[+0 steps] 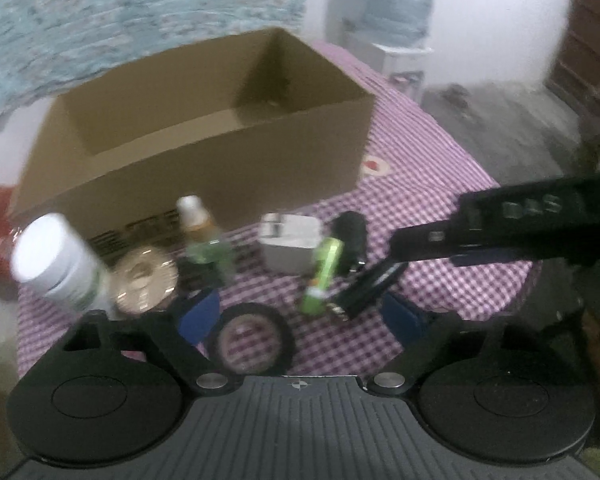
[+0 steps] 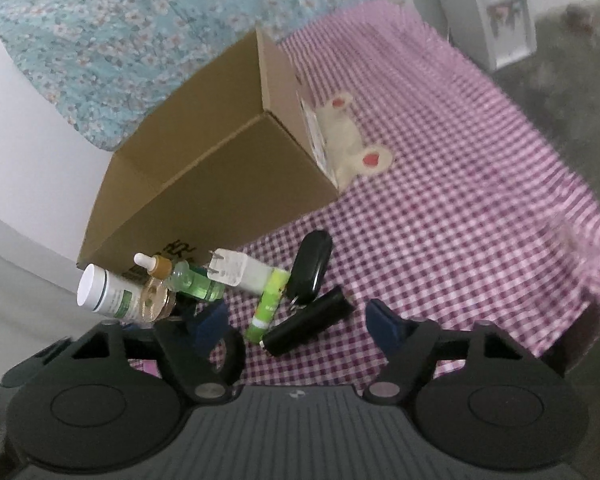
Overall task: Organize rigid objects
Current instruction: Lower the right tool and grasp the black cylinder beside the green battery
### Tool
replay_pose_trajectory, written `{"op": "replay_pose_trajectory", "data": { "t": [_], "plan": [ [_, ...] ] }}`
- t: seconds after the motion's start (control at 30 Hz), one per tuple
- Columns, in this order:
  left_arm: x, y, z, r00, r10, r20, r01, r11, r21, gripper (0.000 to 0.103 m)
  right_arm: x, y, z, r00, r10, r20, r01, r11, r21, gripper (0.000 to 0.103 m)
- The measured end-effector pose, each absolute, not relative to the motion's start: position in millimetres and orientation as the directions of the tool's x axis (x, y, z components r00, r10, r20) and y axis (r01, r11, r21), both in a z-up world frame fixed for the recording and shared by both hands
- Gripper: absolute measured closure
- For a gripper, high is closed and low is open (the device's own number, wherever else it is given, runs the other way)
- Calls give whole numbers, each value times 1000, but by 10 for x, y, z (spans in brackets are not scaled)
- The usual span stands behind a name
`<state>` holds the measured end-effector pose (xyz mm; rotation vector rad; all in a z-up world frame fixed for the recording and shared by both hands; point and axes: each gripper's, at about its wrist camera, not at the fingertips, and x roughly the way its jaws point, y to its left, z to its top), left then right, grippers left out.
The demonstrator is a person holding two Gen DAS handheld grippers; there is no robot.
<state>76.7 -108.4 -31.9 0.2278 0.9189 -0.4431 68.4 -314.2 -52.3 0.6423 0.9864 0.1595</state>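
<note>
2 grippers were held over a checked cloth [image 2: 460,200], each with jaws parted and nothing between the pads. Below the left gripper [image 1: 300,318] a black tape ring [image 1: 252,340] lay on the cloth, just inside its left finger [image 1: 198,316]. Ahead of it a green stick [image 1: 323,276], a white plug [image 1: 290,246] and a dropper bottle [image 1: 200,236] were seen, with a white jar [image 1: 58,264] and a round lid [image 1: 144,280] further left. Beyond these an open cardboard box [image 1: 204,160] stood. The right gripper [image 2: 296,320] was seen reaching in from the right of that view. Between its own fingers lay a black cylinder [image 2: 306,326], untouched, with a key fob [image 2: 310,272] just ahead.
</note>
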Motion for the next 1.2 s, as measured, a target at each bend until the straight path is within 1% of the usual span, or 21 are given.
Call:
{"op": "replay_pose_trajectory", "data": {
  "t": [0.07,0.13,0.2,0.23,0.33,0.37,0.4,0.47,0.6,0.73,0.9,1.2],
  "plan": [
    [789,-1192,-382,502,-279,-819,498,867,10,28,731,-3154,-580,541,423,-727,166,794,585,35],
    [812,-1245,-426,479,-288,-829,521,853,5,32,771,-3169,-633,528,435,-730,176,784,595,37],
    [831,-1306,-462,464,-296,-835,543,840,4,41,812,-3189,-681,516,447,-731,184,775,604,45],
    [842,-1340,-482,454,-300,-839,554,833,2,42,831,-3197,-694,512,451,-731,187,773,607,47],
    [867,-1415,-535,432,-311,-847,576,818,-6,47,883,-3224,-749,499,464,-732,194,763,616,57],
    [876,-1443,-550,426,-312,-849,582,813,-7,50,901,-3232,-776,492,469,-734,199,760,619,62],
    [878,-1470,-564,418,-313,-853,587,809,-9,56,912,-3239,-796,486,473,-735,203,756,622,65],
    [899,-1515,-599,405,-308,-861,594,805,-9,59,934,-3248,-839,477,483,-734,209,749,628,70],
    [928,-1561,-655,376,-309,-873,603,798,-22,63,965,-3278,-886,471,494,-731,216,739,639,72],
    [945,-1584,-672,354,-316,-880,611,791,-38,64,983,-3311,-905,468,501,-728,221,731,646,72],
    [977,-1561,-645,305,-357,-883,611,785,-106,64,997,-3336,-946,462,515,-722,236,713,660,72],
    [1086,-1564,-685,289,-332,-898,600,794,-100,64,999,-3371,-984,443,537,-718,259,690,676,72]
  ]
}}
